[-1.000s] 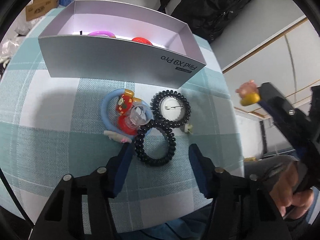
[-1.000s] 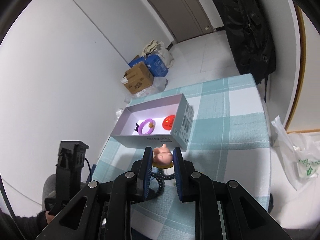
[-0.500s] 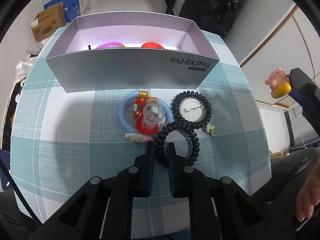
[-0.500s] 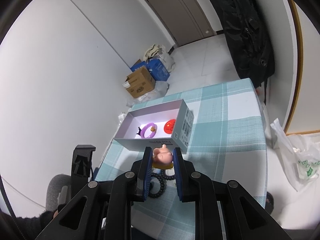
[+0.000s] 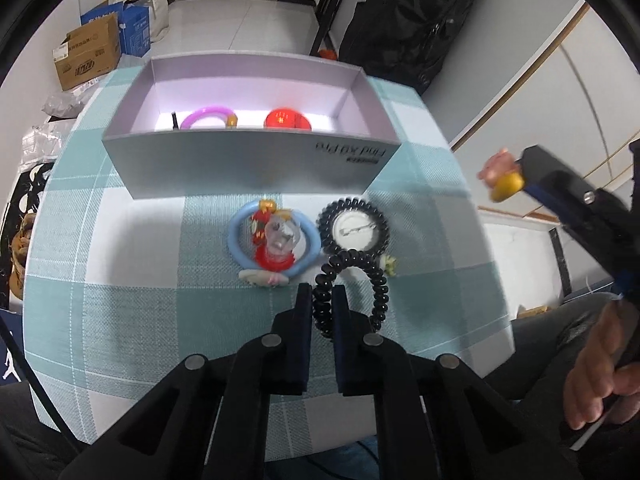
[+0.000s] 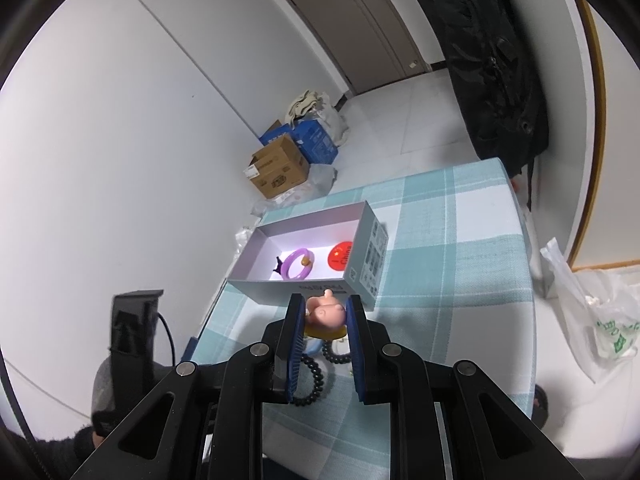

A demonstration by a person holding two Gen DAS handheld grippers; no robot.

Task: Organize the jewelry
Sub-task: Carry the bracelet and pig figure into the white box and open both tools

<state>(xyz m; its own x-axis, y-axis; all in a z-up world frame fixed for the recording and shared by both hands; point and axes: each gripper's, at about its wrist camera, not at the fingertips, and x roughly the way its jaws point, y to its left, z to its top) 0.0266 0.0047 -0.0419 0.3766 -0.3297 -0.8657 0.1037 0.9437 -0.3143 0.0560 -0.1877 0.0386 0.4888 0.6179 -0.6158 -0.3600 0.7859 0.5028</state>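
Note:
My left gripper [image 5: 322, 294] is shut on a black spiral hair tie [image 5: 376, 284] lying on the checked tablecloth. A second black spiral tie [image 5: 354, 229] rings a white badge beside it. A blue ring with a red charm [image 5: 274, 238] lies to the left. My right gripper [image 6: 324, 308] is shut on a pink pig ring with a yellow band [image 6: 325, 316], held above the table; it also shows in the left wrist view [image 5: 502, 180]. The open grey box [image 5: 248, 160] holds a purple ring [image 5: 208, 116] and a red badge [image 5: 286, 118].
The table edge [image 6: 524, 280] runs along the right, with a plastic bag [image 6: 600, 320] beyond it. Cardboard boxes [image 5: 88, 56] stand on the floor behind the table. A black bag [image 5: 416, 12] leans at the back right. A small flower charm [image 5: 390, 264] lies by the ties.
My left gripper closed on the near black hair tie and has pulled back and up a little. My right gripper has kept hold of the pig ring, moving slightly toward the box.

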